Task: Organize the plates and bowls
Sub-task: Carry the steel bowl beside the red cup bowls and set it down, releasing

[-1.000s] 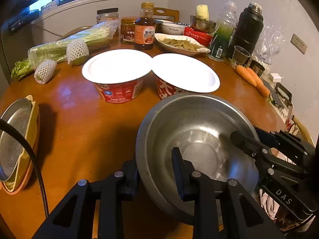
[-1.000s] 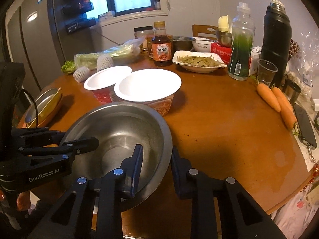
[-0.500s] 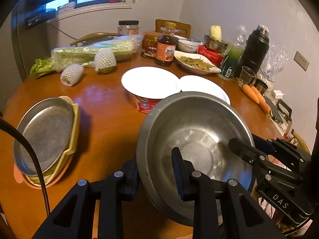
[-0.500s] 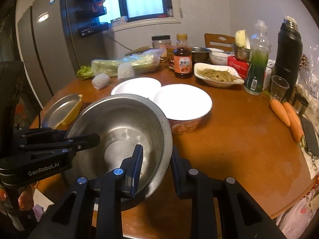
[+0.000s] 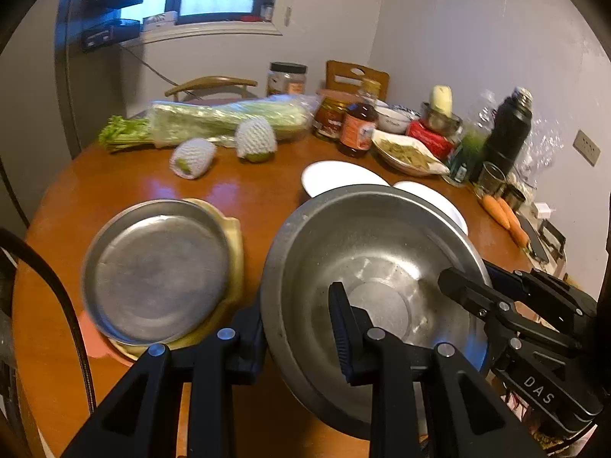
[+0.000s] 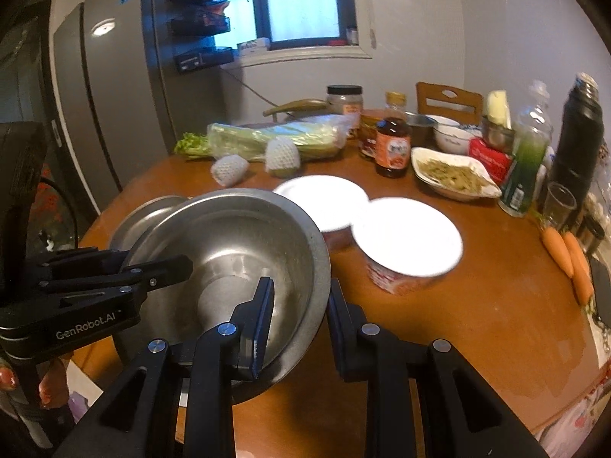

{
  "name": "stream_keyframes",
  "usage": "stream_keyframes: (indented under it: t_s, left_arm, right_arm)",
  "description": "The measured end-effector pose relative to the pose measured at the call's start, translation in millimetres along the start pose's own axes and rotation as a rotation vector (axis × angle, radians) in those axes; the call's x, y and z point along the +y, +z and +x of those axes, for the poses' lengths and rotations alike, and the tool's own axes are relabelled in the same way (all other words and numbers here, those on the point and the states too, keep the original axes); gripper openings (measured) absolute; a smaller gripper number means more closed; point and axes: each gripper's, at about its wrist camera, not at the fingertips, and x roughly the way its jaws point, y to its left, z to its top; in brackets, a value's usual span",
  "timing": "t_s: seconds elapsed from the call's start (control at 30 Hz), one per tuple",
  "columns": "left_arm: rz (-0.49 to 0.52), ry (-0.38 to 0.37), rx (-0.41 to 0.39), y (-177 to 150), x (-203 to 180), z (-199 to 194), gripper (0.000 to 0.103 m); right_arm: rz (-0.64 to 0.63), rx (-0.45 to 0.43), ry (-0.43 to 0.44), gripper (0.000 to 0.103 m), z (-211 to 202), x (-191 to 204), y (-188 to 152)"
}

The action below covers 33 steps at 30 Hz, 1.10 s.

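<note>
A large steel bowl is held in the air above the round wooden table. My left gripper is shut on its near rim. My right gripper is shut on its opposite rim and also shows in the left wrist view. The left gripper shows in the right wrist view. To the left lies a steel plate stacked on a yellow dish and a pink plate. The bowl hangs just right of this stack.
Two white-lidded instant noodle bowls stand behind the steel bowl. Further back are bagged celery, two netted fruits, sauce bottles, a dish of food, a black flask, a glass and carrots. A fridge stands left.
Both grippers have lifted the steel bowl off the table and carried it up and to the left, toward the plate stack. The noodle bowls now sit behind it to the right.
</note>
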Motion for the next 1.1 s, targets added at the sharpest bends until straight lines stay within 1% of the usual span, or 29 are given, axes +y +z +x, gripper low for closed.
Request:
stream_keyframes:
  t_s: [0.23,0.43,0.6,0.7,0.87,1.1]
  left_arm:
    - [-0.021,0.032,-0.035,8,35,-15,0.03]
    - [-0.001,0.039,-0.04,6,43,-18,0.03]
    - [0.017,0.02,-0.009,-5,36,-9,0.03]
    - [0.029,0.01,0.024,-14,27,1,0.03]
    - [0.046,0.008,0.059,-27,14,14,0.03]
    - [0.063,0.009,0.094,-37,2,24,0.03]
  right_arm:
    - [-0.019,-0.012,0.04,0.028,15,32,20]
    - [-0.022,-0.001,0.052,0.028,22,47,21]
    - [-0.003,0.03,0.04,0.028,24,42,8]
    - [0.012,0.06,0.025,0.028,29,33,-3]
    - [0.025,0.095,0.005,0.028,30,20,-20]
    - [0.05,0.113,0.007,0.028,31,6,-35]
